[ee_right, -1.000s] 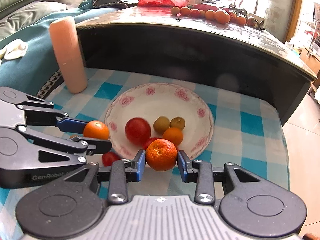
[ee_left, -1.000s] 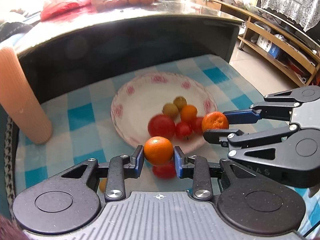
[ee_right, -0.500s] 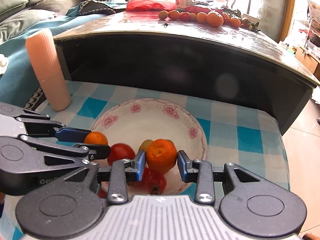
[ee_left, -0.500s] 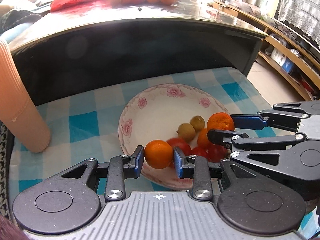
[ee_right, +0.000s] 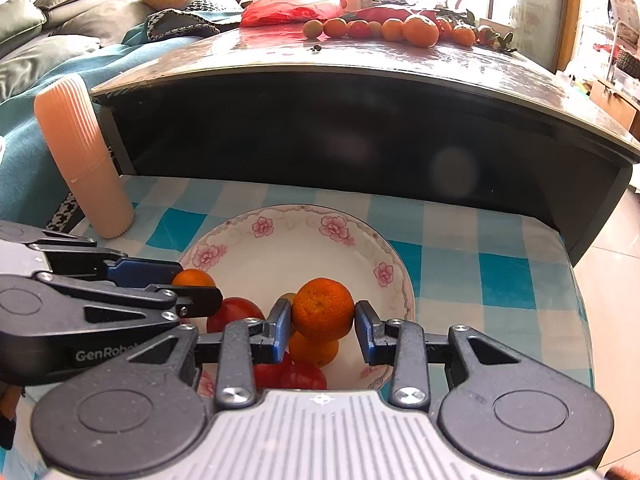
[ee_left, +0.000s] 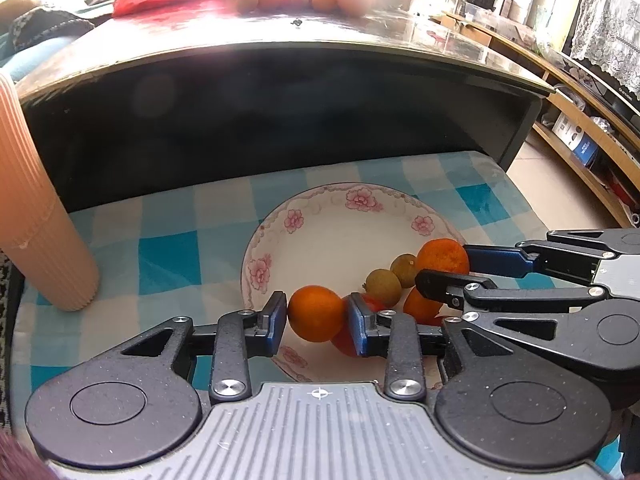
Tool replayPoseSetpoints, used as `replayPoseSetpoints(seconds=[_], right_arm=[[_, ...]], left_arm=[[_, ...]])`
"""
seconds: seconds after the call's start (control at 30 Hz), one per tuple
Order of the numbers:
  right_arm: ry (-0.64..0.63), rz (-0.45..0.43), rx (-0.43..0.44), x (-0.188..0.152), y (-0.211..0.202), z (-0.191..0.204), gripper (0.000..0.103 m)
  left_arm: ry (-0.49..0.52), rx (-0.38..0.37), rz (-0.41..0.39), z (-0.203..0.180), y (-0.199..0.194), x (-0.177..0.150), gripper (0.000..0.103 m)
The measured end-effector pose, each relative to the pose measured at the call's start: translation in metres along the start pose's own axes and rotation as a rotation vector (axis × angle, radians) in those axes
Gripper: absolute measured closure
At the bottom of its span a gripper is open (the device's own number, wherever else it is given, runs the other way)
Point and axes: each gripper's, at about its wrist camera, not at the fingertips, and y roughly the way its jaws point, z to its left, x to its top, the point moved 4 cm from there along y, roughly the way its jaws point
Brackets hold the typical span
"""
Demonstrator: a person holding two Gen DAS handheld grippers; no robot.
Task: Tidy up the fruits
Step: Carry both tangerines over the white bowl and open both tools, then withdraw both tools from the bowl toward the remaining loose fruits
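both tongs, left [ee_left: 317,317] and right [ee_right: 322,322], have carried their oranges over the plate [ee_left: 320,216].

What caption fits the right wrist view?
Right gripper holds an orange above a flowered plate of fruit.

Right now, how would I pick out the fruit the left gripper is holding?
Find the floral plate on the blue checked cloth. Above its near-left rim, the left gripper clamps an orange. Unlike the right gripper's dimpled orange, it is smooth-skinned.
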Motion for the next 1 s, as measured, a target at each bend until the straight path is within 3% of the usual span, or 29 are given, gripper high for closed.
replayPoseSetpoints(seconds=[1.0], right_arm=[[0.058, -0.099, 0.019, 0.010, -0.029, -0.004, 0.046]], left_arm=[[-0.014, 0.014, -0.047, 0.012, -0.024, 0.001, 0.046]])
